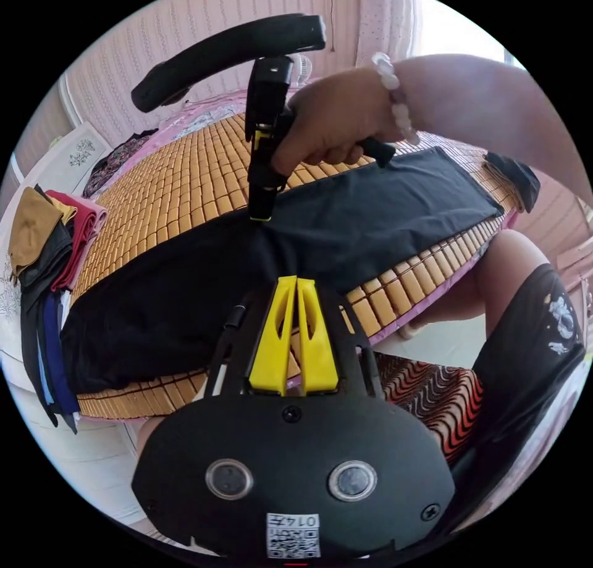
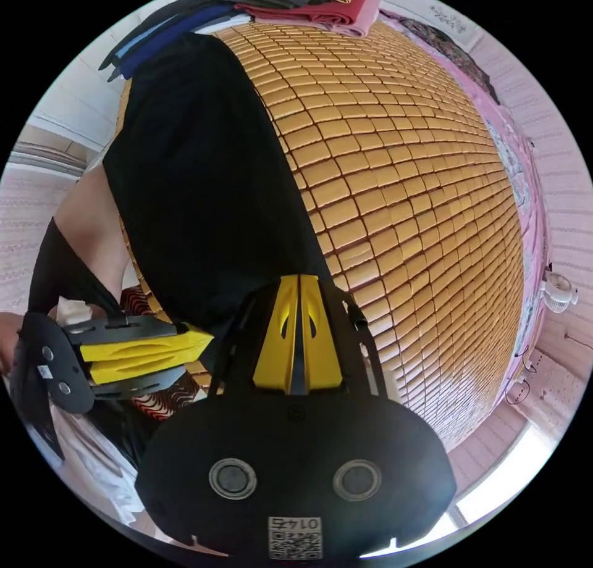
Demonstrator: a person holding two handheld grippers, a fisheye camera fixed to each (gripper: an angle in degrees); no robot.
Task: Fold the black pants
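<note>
A bed covered by a tan bamboo mat (image 2: 401,179) stands in a pink-walled room, with a pile of folded clothes (image 1: 46,253) at one end. The black pants (image 1: 259,265) lie as a long strip along the mat's near edge, their long axis following that edge. The left gripper (image 1: 296,281) and right gripper (image 2: 299,279) both have their yellow fingers pressed together at the pants' edge; whether cloth is pinched between them I cannot tell.

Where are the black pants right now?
The black pants lie flat along the near edge of the bamboo mat. The stack of folded clothes sits at one end, on the left in the left gripper view.
</note>
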